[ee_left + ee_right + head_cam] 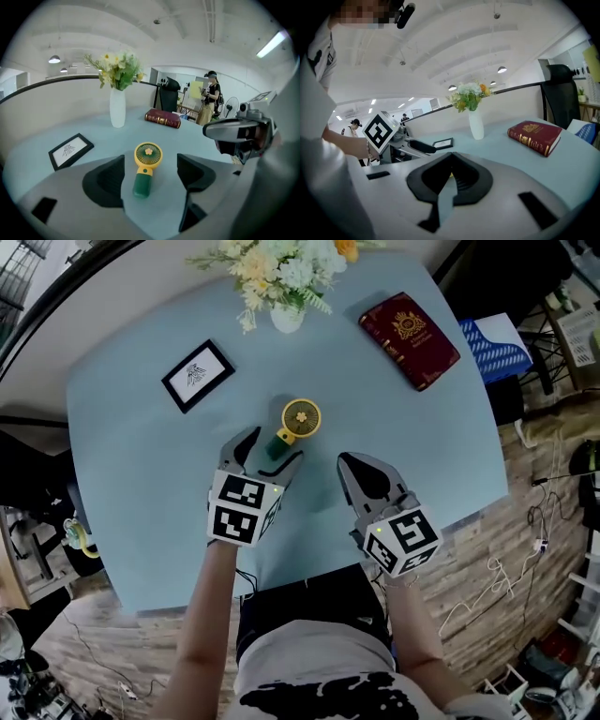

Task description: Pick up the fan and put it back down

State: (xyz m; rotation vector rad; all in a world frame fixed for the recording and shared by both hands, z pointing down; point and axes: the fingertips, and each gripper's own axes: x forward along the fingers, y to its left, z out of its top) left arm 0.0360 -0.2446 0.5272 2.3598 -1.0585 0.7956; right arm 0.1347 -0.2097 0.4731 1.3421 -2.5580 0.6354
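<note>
The fan [297, 422] lies flat on the pale blue table [141, 456], its yellow head towards the vase and its green handle towards the person. From the head view the handle's lower end is partly covered by the left gripper [272, 448], and the right gripper view shows only a yellow sliver of it behind the jaws. Beyond it stand a white vase [287, 317] of flowers, cut off at the top edge, a framed picture [198, 375] to the left and a red book [410, 338] to the right. The left gripper's jaws are spread wide on either side of the handle without touching it. The right gripper [349, 465], just beside it, has its jaws closed together on nothing.
</note>
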